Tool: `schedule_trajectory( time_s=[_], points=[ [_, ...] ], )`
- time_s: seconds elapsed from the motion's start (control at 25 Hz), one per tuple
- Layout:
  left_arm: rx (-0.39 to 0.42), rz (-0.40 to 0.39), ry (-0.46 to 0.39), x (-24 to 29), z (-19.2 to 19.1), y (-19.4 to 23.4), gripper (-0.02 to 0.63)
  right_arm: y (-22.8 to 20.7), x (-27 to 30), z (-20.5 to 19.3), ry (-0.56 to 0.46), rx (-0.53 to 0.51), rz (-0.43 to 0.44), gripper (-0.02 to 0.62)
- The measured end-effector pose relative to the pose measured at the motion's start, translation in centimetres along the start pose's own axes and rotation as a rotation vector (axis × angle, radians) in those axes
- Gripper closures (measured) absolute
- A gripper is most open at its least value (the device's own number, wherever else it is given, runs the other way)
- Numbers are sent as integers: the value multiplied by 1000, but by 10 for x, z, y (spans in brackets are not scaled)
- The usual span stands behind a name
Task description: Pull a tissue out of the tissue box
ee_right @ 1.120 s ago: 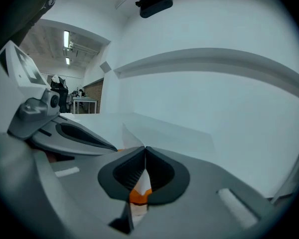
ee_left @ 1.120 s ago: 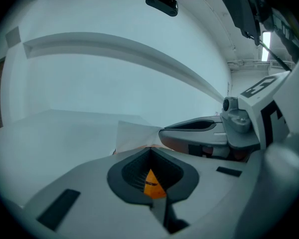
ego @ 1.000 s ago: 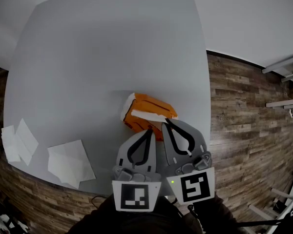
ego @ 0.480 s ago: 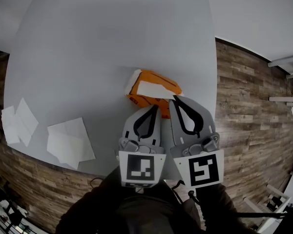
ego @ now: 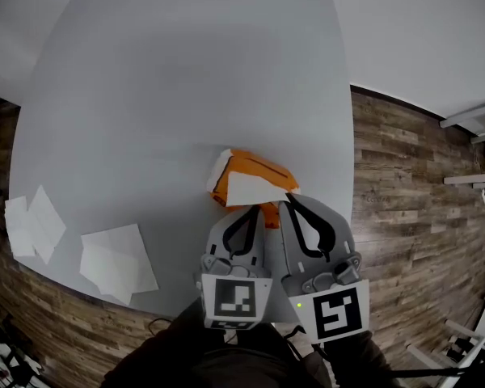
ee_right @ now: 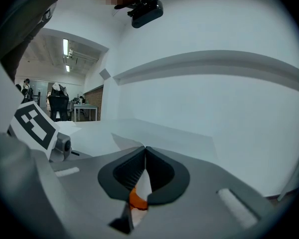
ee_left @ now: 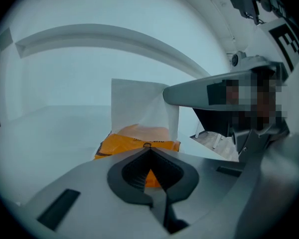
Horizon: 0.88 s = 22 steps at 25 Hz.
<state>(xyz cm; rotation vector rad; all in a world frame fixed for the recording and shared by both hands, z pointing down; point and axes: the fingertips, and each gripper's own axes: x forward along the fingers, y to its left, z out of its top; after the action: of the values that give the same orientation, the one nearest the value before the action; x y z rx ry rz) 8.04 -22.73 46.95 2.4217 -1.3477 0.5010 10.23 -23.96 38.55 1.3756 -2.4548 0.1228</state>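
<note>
Pinching the tissue [ee_left: 139, 106] by its upper corner, the right claw [ego: 284, 204] has its jaws pressed together on the sheet. The tissue rises from the orange box [ego: 259, 166], which sits just under and ahead of that claw's tips. The left claw [ego: 255, 210] is close beside it on the left. Its jaws are also pressed together, with nothing between them. Its tips hang over the near edge of the box, and I cannot tell whether they touch it.

Both claws work over the near right part of a grey table [ego: 186, 95], crowded side by side. Wood floor [ego: 404, 184] lies off to the right of the right claw. Well to the left of the left claw, by the table's near edge, lie loose sheets [ego: 117, 261]. A few more [ego: 32, 229] lie farther left.

From above, the tissue is only a white flap across the box top, reaching toward the right claw's tips. The left gripper view shows it standing upright, with the right claw's finger laid across its top corner. The right gripper view shows just a white sliver caught between its own jaws, with a spot of orange below. Far off to that claw's left it shows a lit room with a desk [ee_right: 84, 111].
</note>
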Motion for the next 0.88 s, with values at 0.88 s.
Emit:
schedule_trajectory(
  time_s=[0.88],
  points=[
    [8, -5, -22, -5, 7, -6, 606, 20, -29, 43, -86, -53, 20, 592]
  ],
)
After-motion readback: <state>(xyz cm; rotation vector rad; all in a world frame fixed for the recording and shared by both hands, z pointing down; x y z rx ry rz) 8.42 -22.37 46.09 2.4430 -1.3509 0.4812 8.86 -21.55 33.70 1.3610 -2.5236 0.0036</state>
